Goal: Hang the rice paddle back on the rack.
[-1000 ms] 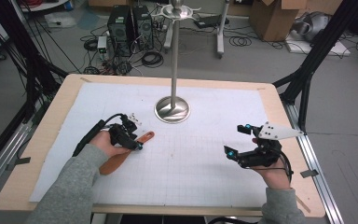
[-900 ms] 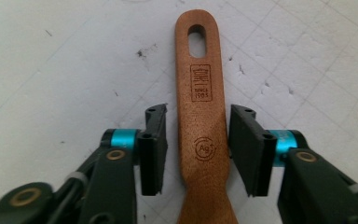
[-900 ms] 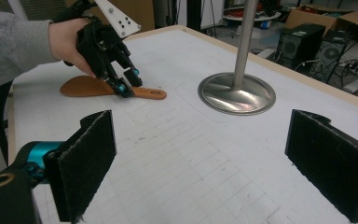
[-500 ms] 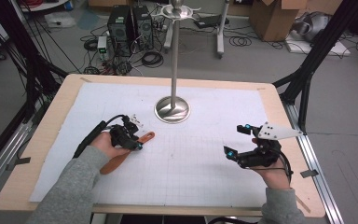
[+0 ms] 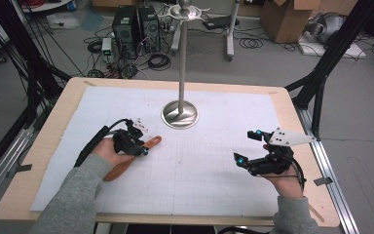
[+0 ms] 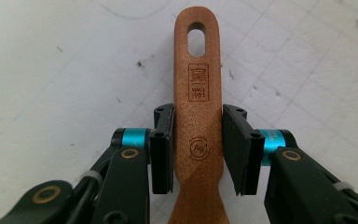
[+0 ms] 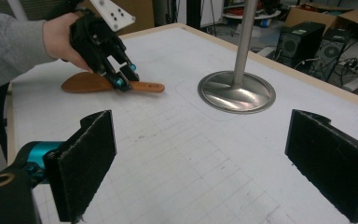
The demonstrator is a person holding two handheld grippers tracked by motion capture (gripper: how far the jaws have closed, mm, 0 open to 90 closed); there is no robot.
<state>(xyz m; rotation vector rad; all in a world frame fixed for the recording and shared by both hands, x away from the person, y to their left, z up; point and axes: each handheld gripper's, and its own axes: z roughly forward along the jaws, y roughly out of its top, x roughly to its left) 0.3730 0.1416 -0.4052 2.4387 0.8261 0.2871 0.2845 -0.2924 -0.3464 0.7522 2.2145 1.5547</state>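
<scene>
The left gripper (image 5: 137, 145) has just been closing around the handle of the wooden spatula (image 6: 198, 112), and in the left gripper view its two pads now sit against the sides of that handle, below the hanging hole, so the grasp looks made. The spatula (image 5: 129, 160) lies flat on the white mat (image 5: 214, 170) at the left of the tabletop (image 5: 299, 114), blade toward the person, handle end pointing toward the stand (image 5: 180, 113); it is not lifted yet. If the aim is to hang it on the hooks at the top of the stand, the lift, the carry and the hooking are all left, so the work seems at an early stage. The right gripper (image 5: 252, 148) hovers over the right side of the mat with its jaws wide apart and nothing between them. There is plenty of free mat between the two grippers and around the stand's round base. The spatula lies well in from the tabletop's left edge, while the right hand is nearer the right edge. The stand's pole rises just beyond the spatula, so a lift needs care near it.
</scene>
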